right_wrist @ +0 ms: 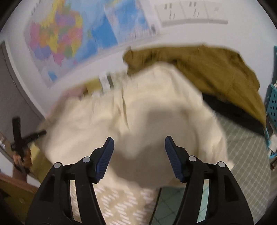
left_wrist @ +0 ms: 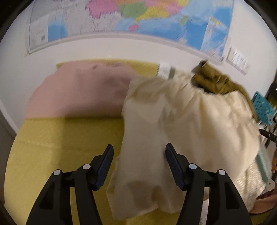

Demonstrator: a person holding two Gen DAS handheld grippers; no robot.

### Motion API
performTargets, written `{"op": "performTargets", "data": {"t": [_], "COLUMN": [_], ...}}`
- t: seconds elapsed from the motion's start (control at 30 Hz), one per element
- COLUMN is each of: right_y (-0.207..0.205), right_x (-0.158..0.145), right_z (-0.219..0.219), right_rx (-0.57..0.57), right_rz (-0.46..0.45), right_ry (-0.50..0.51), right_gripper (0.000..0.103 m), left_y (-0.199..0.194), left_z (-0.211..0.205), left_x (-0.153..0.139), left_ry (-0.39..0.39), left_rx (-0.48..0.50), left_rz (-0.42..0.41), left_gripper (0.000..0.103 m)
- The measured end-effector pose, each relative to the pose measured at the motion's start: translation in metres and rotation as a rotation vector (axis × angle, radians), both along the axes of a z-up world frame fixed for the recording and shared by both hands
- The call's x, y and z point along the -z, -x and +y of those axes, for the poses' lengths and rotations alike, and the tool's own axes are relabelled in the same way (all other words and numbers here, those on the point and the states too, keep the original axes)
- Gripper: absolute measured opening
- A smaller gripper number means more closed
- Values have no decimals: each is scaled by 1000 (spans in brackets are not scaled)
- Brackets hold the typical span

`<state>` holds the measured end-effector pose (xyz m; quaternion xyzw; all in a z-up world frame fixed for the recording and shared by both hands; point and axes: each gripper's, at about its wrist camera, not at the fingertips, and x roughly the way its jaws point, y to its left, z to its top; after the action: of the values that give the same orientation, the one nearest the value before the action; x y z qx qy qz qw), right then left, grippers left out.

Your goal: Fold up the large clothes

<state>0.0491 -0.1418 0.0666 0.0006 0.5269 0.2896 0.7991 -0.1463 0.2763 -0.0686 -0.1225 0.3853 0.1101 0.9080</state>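
A large cream garment [left_wrist: 181,117] lies crumpled on the yellow bedspread [left_wrist: 52,147], blurred in both views. My left gripper [left_wrist: 139,147] hovers over its near left part, jaws open; cloth shows between the fingers but the pads do not press it. My right gripper [right_wrist: 139,139] stands open above the middle of the cream garment [right_wrist: 121,112], nothing pinched. An olive-brown garment [right_wrist: 207,69] lies bunched behind the cream one, at the back right.
A pink pillow [left_wrist: 77,90] rests at the head of the bed under a wall map [left_wrist: 138,15]. A blue perforated basket [left_wrist: 263,107] stands at the right. Patterned beige cloth [right_wrist: 121,204] and green checked cloth [right_wrist: 245,155] lie near. A hand [right_wrist: 23,159] grips a black tool at left.
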Motion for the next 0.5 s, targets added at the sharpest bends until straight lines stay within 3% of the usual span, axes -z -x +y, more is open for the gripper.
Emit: {"op": "performTargets", "data": {"t": [0.1, 0.2, 0.5], "right_y": [-3, -1, 18], "right_x": [31, 30, -2], "right_z": [0, 1, 4], "right_rx": [40, 45, 22], "right_rz": [84, 80, 42], "right_ry": [1, -4, -69], "right_gripper": [59, 64, 70], "left_y": [-3, -1, 18], "left_z": [11, 14, -15], "left_x": [9, 11, -7], "left_ry": [60, 83, -61], "left_rx": [-19, -37, -56], "left_rz": [2, 1, -6], "left_gripper": [66, 67, 67]}}
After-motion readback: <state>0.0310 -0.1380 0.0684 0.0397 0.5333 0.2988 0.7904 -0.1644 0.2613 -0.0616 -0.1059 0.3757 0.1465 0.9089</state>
